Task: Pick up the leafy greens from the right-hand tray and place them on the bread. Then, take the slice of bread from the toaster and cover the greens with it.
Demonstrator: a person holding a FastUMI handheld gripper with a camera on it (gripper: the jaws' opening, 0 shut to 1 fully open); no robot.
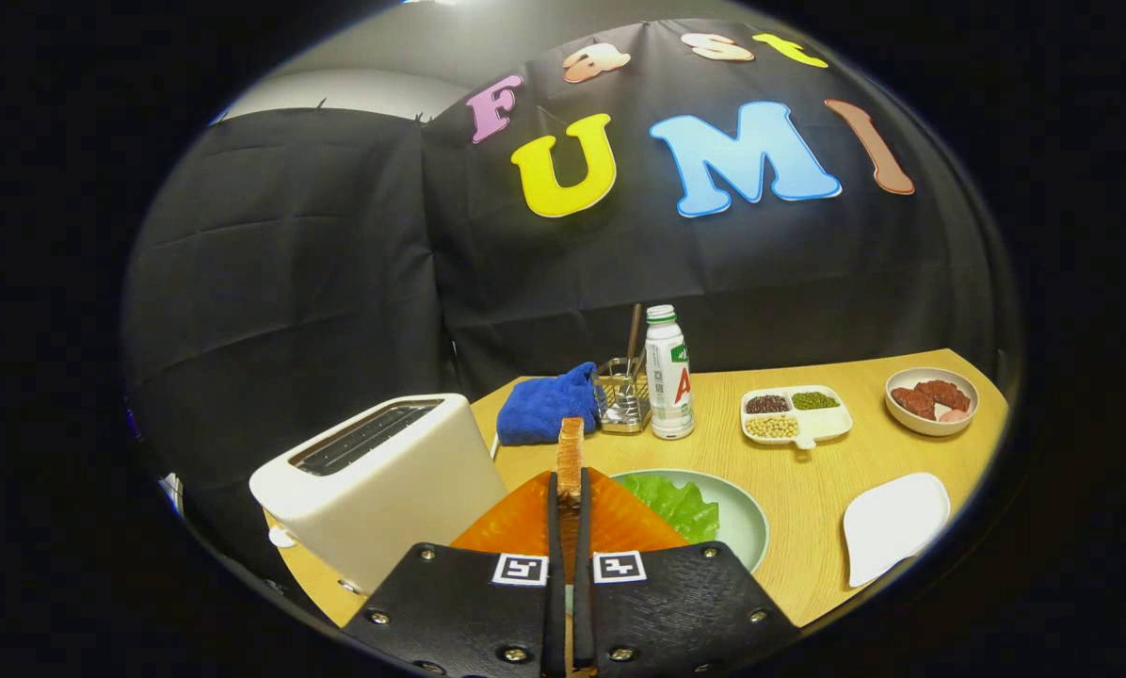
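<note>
While its two fingers press together on an upright slice of bread (571, 459), the tool (569, 499) hangs above the counter (808, 490), over a green plate (747, 527) of leafy greens (678, 504), beside the toaster (379, 480).

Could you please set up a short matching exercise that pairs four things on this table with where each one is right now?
Things:
1. bread slice
2. greens
3. blue cloth
4. bottle

Places:
A. lying on the round plate
B. standing right of the wire rack
C. held edge-up between the jaws of the gripper
D. bunched behind the toaster, left of the rack

Pairs: 1-C, 2-A, 3-D, 4-B
</note>
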